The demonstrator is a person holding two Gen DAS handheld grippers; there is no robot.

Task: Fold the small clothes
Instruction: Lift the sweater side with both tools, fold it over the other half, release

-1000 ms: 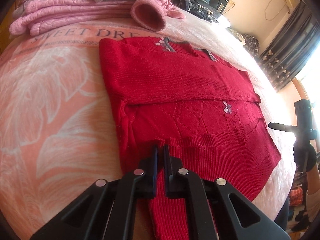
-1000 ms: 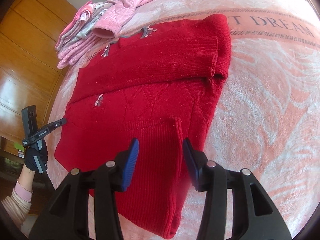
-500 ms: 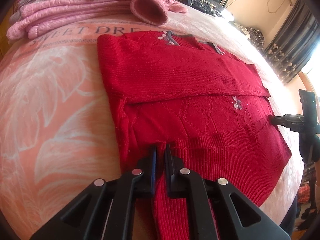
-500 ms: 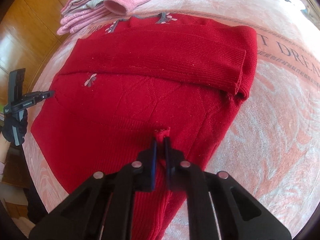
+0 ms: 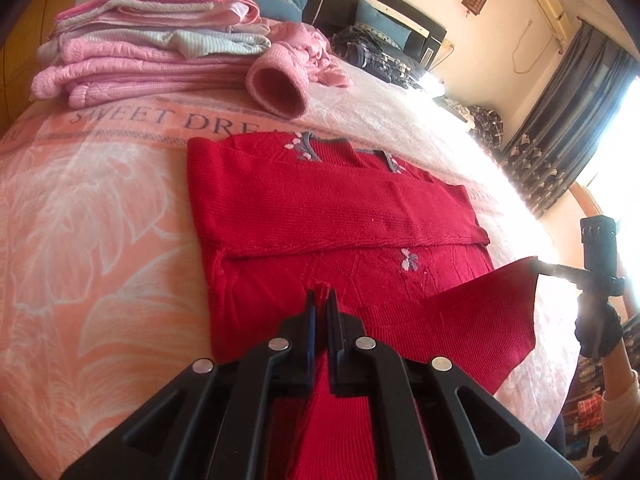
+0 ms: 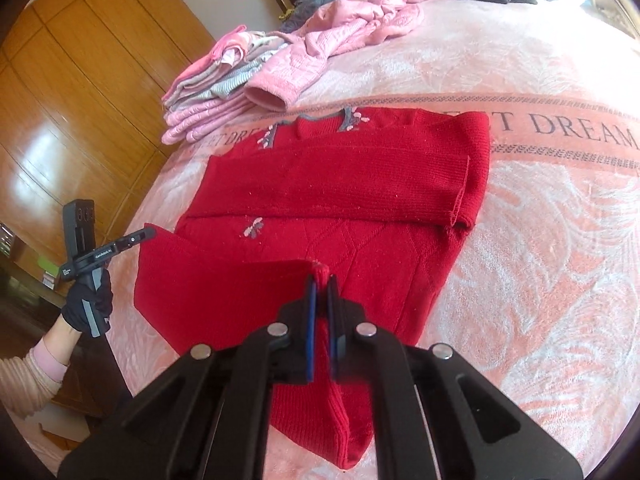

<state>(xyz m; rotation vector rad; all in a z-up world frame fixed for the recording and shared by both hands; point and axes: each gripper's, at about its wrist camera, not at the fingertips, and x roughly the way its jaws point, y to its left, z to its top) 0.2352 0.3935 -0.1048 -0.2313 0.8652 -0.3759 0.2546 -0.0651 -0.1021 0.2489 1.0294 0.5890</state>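
We see the red sweater (image 5: 328,208) lying flat on the bed (image 5: 100,240), its sleeves folded across the chest. Both the left gripper (image 5: 320,300) and the right gripper (image 6: 321,280) have jaws pressed together on its bottom hem — lifted off the bed. Behind the sweater sits a pile of pink clothes (image 5: 152,64).

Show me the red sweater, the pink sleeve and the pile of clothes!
red sweater (image 5: 328,208), left wrist view, folded-over sleeve.
pink sleeve (image 5: 278,88), left wrist view, open cuff.
pile of clothes (image 6: 208,100), right wrist view, its side.
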